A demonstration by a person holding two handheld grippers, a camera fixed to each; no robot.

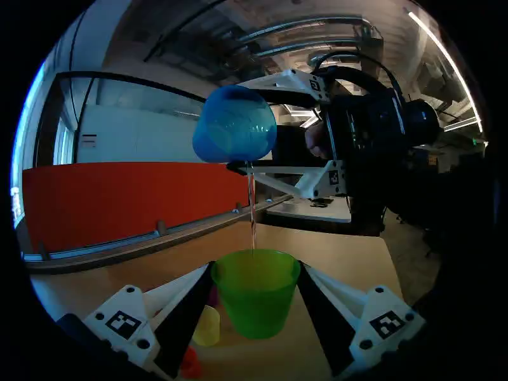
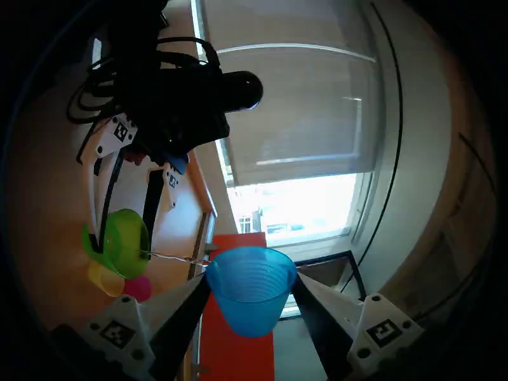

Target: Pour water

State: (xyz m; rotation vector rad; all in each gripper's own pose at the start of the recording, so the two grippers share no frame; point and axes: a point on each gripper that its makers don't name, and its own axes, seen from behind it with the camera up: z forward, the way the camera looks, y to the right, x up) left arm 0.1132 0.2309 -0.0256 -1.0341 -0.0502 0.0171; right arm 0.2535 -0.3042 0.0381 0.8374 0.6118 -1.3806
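Observation:
My left gripper [image 1: 256, 293] is shut on a green cup [image 1: 256, 298], held upright just above the wooden table [image 1: 343, 254]. Above it, the right gripper [image 1: 254, 130] holds a blue cup [image 1: 234, 124] tipped onto its side, and a thin stream of water [image 1: 253, 213] falls from its rim into the green cup. In the right gripper view, my right gripper [image 2: 251, 298] is shut on the blue cup [image 2: 251, 295], and the stream [image 2: 178, 257] runs across to the green cup [image 2: 119, 244], which sits between the left gripper's fingers [image 2: 95, 190].
A yellow cup [image 1: 207, 325], a pink cup [image 1: 214, 296] and a red cup [image 1: 189, 362] stand on the table by the green one. An orange partition [image 1: 127, 197] with a metal rail [image 1: 159, 232] runs along the table's far edge. A bright window [image 2: 298, 209] lies beyond.

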